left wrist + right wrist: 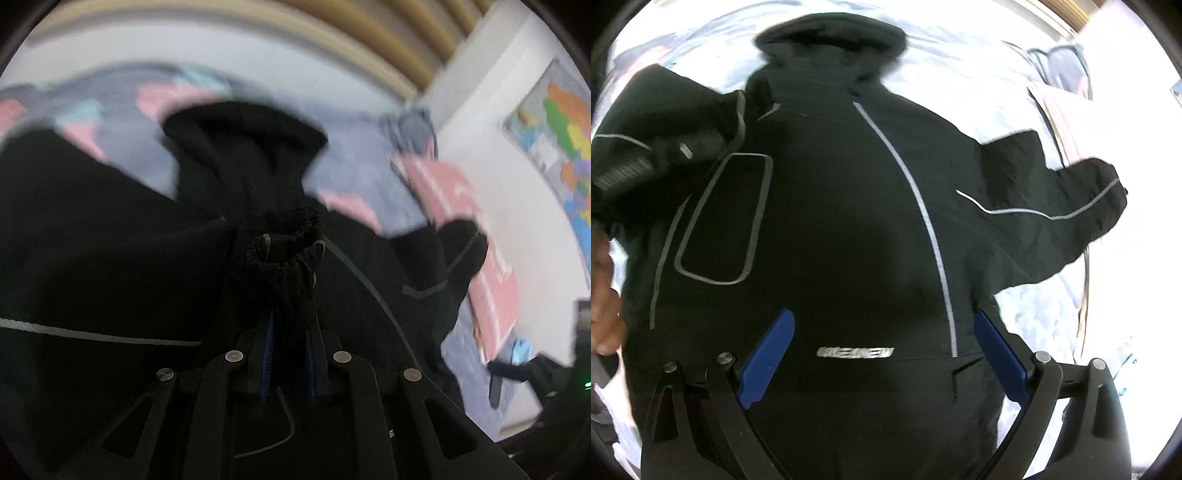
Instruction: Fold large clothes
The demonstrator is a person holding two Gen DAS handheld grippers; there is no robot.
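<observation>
A black hooded jacket [849, 221] with grey reflective piping lies spread face up on a bed, its hood [831, 37] at the far end. My left gripper [291, 243] is shut on the gathered elastic cuff [284, 258] of one sleeve, held above the jacket body [110, 258]; this view is blurred. My right gripper [882, 314] hangs open over the jacket's lower part near a silver logo [855, 352], with nothing between its blue pads [768, 362]. The other sleeve [1071, 206] lies stretched out to the right. A person's hand [604, 295] shows at the left edge.
The bed cover [351, 173] is pale lilac with pink and turquoise patches. A pink flat item [461, 206] and a grey-blue bundle [410, 129] lie at its right side. A colourful map [565, 147] hangs on the white wall. Wooden slats [369, 29] stand behind the bed.
</observation>
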